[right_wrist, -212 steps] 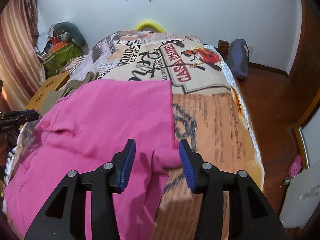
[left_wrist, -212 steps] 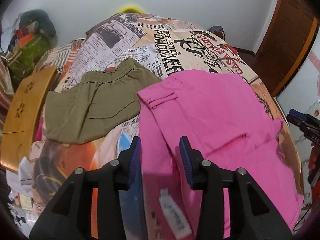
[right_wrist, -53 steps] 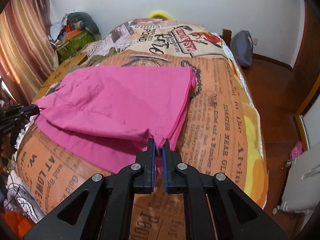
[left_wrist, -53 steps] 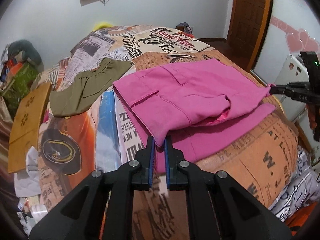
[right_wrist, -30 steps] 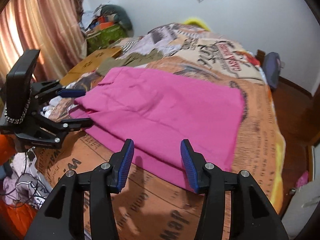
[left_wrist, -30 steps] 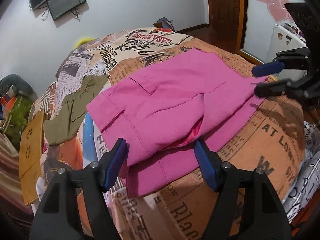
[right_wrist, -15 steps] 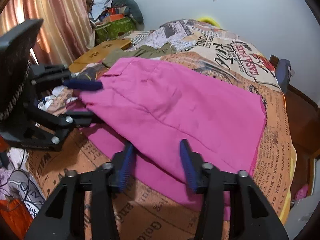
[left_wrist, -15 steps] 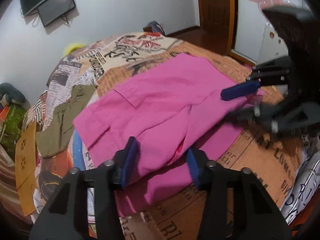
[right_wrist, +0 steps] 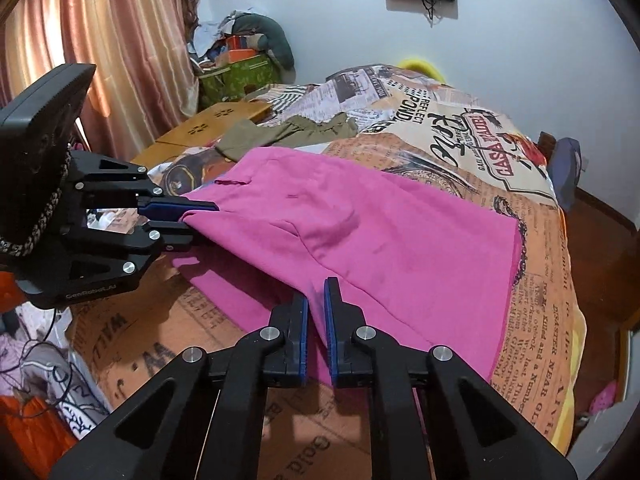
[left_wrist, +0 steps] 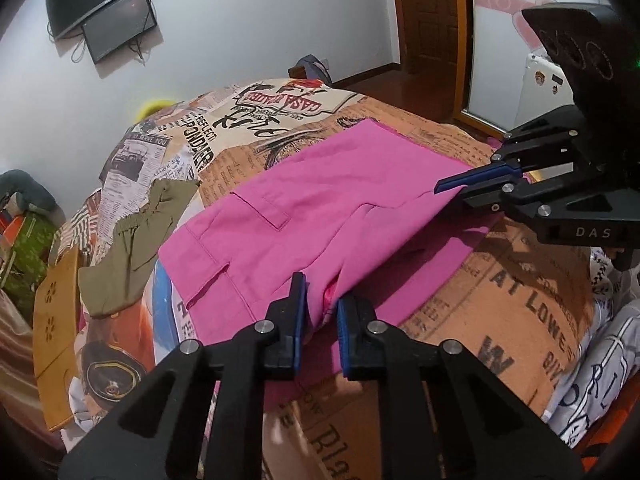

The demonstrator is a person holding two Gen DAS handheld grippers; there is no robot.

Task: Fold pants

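Observation:
Pink pants [left_wrist: 320, 208] lie on the bed, folded once so a top layer covers a wider bottom layer. My left gripper [left_wrist: 321, 298] is shut on the near edge of the top layer. My right gripper [right_wrist: 316, 302] is shut on the near edge of the same top layer at its other end, and lifts it a little. Each gripper shows in the other's view: the right gripper [left_wrist: 460, 186] at the right, the left gripper [right_wrist: 188, 218] at the left. The pants also fill the middle of the right wrist view [right_wrist: 380, 236].
Olive green shorts [left_wrist: 136, 236] lie on the bed beyond the pink pants. A wooden board [left_wrist: 56, 320] leans at the bed's left side. The bed cover [left_wrist: 520, 308] has a newspaper print. White printed fabric [left_wrist: 592, 384] hangs at the near edge.
Both grippers were open half a second ago and have closed on the near edge of the top pink layer. Before that they released the earlier fold and moved to this edge.

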